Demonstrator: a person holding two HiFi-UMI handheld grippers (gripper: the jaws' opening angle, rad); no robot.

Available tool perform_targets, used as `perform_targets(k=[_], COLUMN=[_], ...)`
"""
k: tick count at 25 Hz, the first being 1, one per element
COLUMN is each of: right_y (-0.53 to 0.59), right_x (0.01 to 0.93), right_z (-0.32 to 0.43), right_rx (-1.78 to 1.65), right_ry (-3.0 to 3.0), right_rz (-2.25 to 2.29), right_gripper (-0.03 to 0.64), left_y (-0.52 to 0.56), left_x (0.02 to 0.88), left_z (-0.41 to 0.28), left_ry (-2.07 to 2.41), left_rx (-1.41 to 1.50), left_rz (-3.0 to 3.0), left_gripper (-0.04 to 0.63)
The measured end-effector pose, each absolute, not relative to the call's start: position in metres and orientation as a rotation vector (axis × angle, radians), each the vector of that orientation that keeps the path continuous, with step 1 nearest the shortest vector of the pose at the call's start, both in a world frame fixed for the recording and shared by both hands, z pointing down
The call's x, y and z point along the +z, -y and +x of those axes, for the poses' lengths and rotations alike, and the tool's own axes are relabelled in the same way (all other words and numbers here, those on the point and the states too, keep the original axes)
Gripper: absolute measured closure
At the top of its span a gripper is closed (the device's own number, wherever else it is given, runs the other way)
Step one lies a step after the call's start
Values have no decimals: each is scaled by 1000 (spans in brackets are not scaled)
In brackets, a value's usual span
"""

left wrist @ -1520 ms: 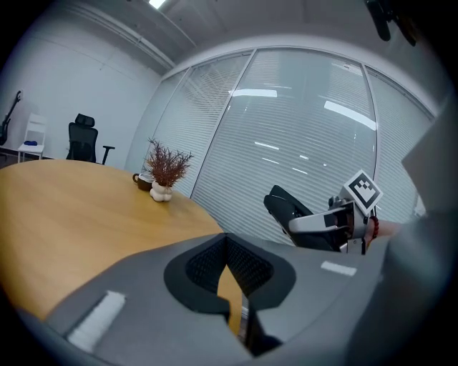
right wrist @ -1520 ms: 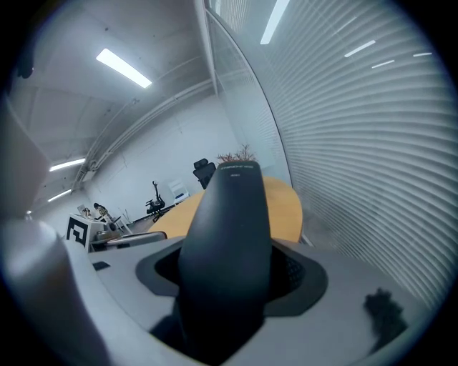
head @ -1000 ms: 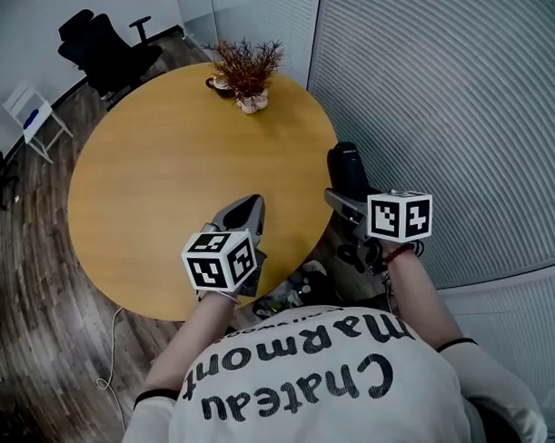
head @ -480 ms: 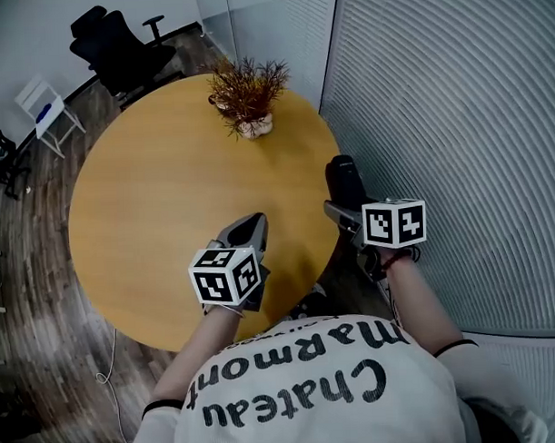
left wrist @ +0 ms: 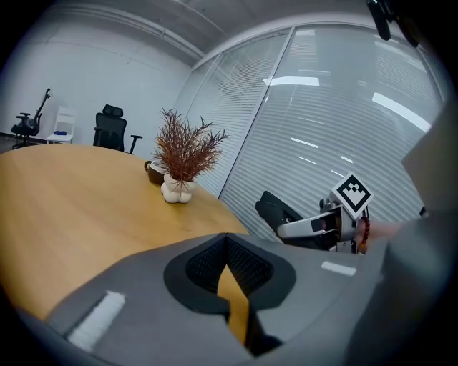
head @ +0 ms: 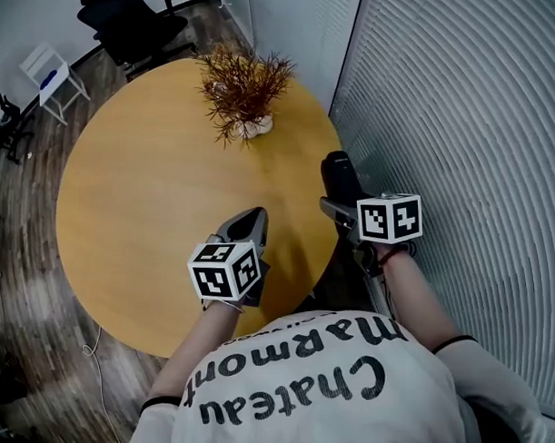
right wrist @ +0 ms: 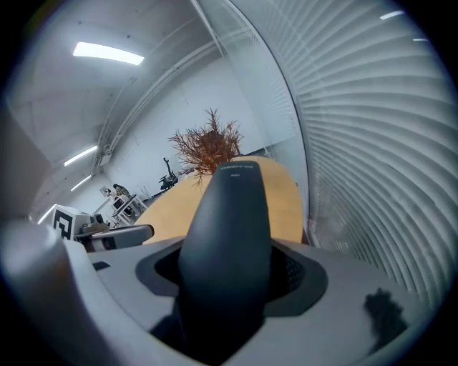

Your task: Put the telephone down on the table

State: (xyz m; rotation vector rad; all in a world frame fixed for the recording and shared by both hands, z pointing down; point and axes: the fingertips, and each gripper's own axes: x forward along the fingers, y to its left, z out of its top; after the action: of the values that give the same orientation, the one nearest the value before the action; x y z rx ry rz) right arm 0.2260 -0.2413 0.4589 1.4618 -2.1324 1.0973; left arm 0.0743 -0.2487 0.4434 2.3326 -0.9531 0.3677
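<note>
Two vessels stand near the far edge of the round wooden table (head: 149, 193): a small white pot (head: 254, 128) holding a bushy reddish dried plant (head: 241, 86), and just behind it a dark cup (left wrist: 153, 171) whose inside cannot be seen. The right gripper (head: 336, 205) is clamped on the black telephone (head: 339, 173). In the right gripper view the handset fills the space between the two jaws and sticks out forward past them, pointing toward the plant. From the head view the telephone is held at the table's right rim, close to the wall of slatted blinds (head: 455, 101), with its far end over the edge of the tabletop; whether it touches the wood cannot be told. The left gripper (head: 250, 221) hangs over the near part of the table, well apart from the pot. Its jaws are drawn together with nothing between them, and only a thin sliver of tabletop shows through the slit. A black office chair (head: 130, 21) and a white chair (head: 54, 78) stand on the floor beyond the table.
</note>
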Motion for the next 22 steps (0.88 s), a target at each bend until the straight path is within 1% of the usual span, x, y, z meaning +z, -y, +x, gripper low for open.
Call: perform_targets(k=[14, 22], right_y=[318, 341], right_x=[500, 514], right_z=[237, 225], right_rx=[1111, 1114], right_ry=[2138, 2156], right_rz=[1266, 1177], right_gripper=[302, 302], left_y=[288, 282], left_x=[473, 482], left_z=[79, 71], left_ry=[1079, 1134], left_rx=[358, 441], left_rz=[2204, 2168], left_gripper=[592, 591])
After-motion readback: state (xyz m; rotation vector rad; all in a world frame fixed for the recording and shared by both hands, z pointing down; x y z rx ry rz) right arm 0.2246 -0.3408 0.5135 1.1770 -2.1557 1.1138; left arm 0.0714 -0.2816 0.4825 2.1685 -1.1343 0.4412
